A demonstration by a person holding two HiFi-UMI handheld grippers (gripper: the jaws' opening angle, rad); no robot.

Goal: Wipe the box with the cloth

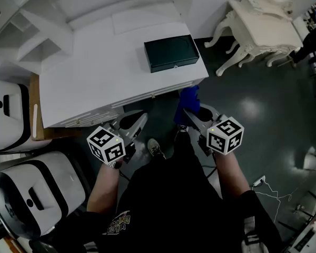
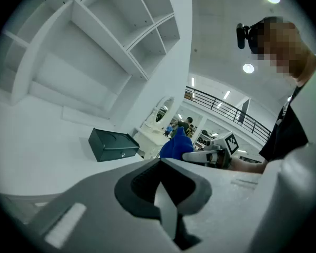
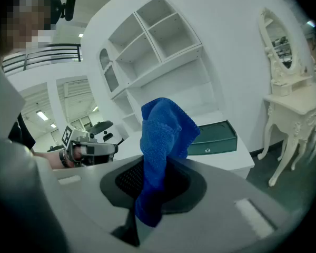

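Head view: dark-green box (image 1: 171, 52) (rectangular)

I count one box (image 1: 171, 52), one cloth (image 1: 189, 97) and one bench (image 1: 95, 80). Two tongs on my feed: left tongs (image 1: 141, 118), right tongs (image 1: 188, 113). One vanity table (image 1: 266, 28). Two white machines: upper machine (image 1: 8, 112), lower machine (image 1: 39, 194).

Lots of room on desk top (image 1: 89, 78) left of box (image 1: 171, 52): wide, bare, my grippers fit there. Box sits near desk's right front corner, only thin strip of desk free in front and to right. Air over box open. Shelves (image 1: 37, 25) wall off back and left. Open floor (image 1: 253, 115) right of desk, then fancy white table (image 1: 263, 25). Two big white and black things (image 1: 26, 194) crowd my left side. My left gripper (image 1: 141, 119) and right gripper (image 1: 188, 114) low, in front of desk edge, gap between them.
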